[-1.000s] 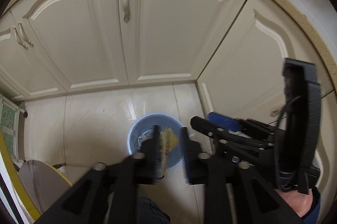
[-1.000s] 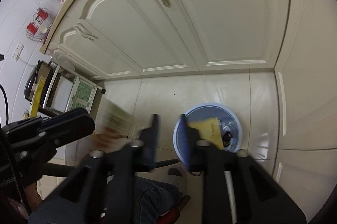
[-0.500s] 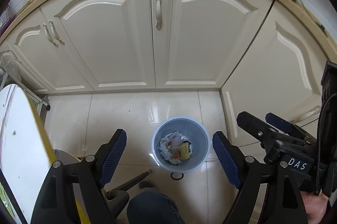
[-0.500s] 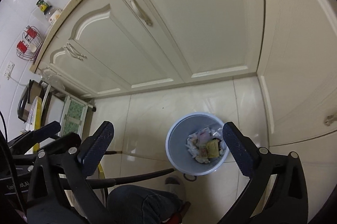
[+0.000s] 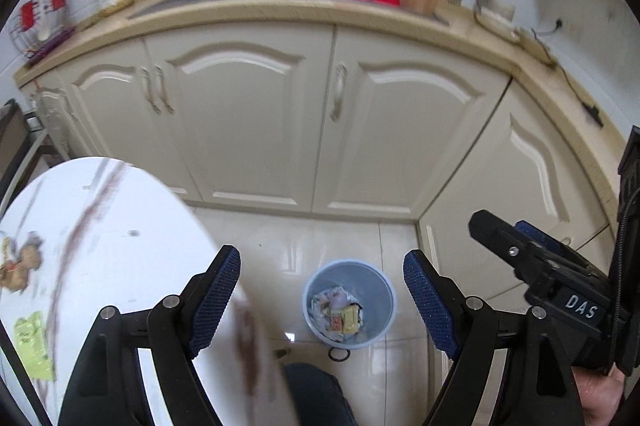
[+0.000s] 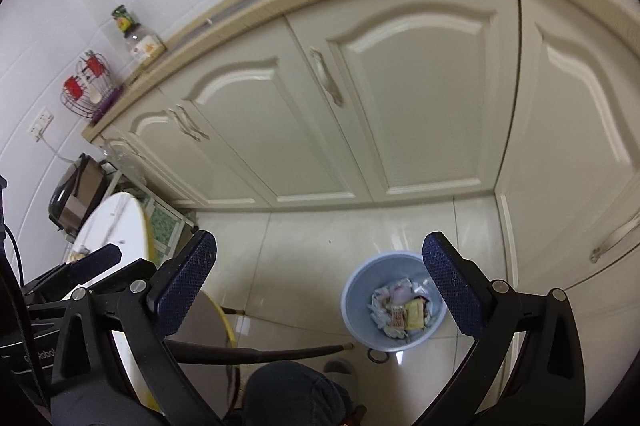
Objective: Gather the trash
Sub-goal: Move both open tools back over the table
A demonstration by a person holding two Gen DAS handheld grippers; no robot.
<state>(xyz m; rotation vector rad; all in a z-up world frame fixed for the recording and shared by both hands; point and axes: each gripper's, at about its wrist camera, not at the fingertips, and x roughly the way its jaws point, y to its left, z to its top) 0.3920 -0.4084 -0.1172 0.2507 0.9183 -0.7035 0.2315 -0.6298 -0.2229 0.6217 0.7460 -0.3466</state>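
Note:
A pale blue bin [image 5: 385, 322] [image 6: 352, 292] stands on the tiled floor, far below both grippers. Crumpled white papers and a yellow wrapper [image 5: 347, 318] [image 6: 414, 314] lie inside it. My left gripper [image 5: 321, 255] hangs open high above the bin with nothing between its blue pads. My right gripper [image 6: 319, 239] is open wide and holds nothing; the bin shows by its right finger. On the round white table [image 5: 104, 234] lie a green-yellow packet [image 5: 34, 346] and a brownish wrapper [image 5: 18, 264], both blurred.
Cream cabinet doors [image 5: 248, 130] and a beige counter [image 5: 280, 10] fill the back and right. A person's dark trouser knee [image 6: 296, 394] is at the bottom. A small black ring [image 5: 339, 355] lies by the bin. A kettle [image 6: 70, 198] sits left of the table.
Both grippers went from nearly shut to wide open and rose away from the bin. The yellow wrapper once between my left fingers now lies in the bin. The table and counter came into view.

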